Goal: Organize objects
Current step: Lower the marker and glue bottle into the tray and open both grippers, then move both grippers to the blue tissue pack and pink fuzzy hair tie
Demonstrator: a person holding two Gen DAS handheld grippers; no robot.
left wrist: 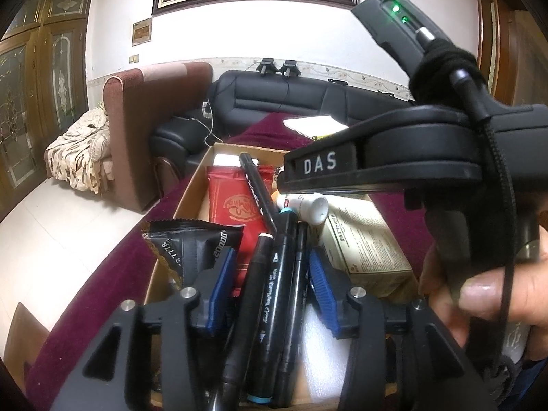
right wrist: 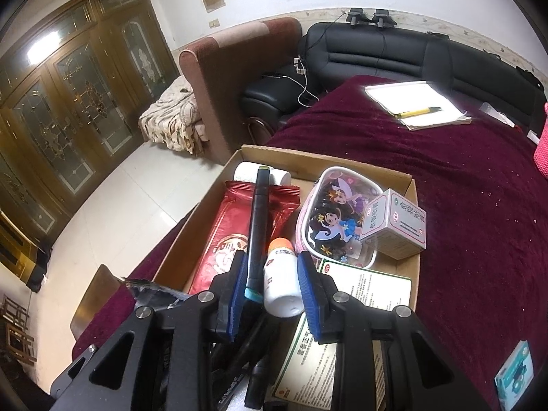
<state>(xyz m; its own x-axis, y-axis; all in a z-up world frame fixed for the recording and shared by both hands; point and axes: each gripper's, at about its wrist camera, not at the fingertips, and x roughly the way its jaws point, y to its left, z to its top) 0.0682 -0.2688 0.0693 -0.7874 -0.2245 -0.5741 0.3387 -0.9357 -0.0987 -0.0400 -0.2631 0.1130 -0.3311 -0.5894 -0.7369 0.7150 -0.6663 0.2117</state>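
A cardboard box [right wrist: 412,185] on the maroon tablecloth holds several things. In the left wrist view my left gripper [left wrist: 272,274] is open above three black markers [left wrist: 277,281] lying lengthwise between its blue pads, beside a black snack packet [left wrist: 191,243] and a beige carton [left wrist: 366,250]. My right gripper's body [left wrist: 411,157] crosses that view at the right. In the right wrist view my right gripper [right wrist: 270,281] is open, its blue pads on either side of a black marker [right wrist: 257,226] and a white bottle with an orange cap [right wrist: 281,277]. A red packet [right wrist: 229,239] lies underneath.
The box also holds a cartoon pouch [right wrist: 335,219], a grey medicine box [right wrist: 397,226] and a green-edged carton [right wrist: 363,291]. A notepad with a yellow pen [right wrist: 418,106] lies at the table's far end. A black sofa [right wrist: 376,51] and a brown armchair [right wrist: 222,78] stand beyond.
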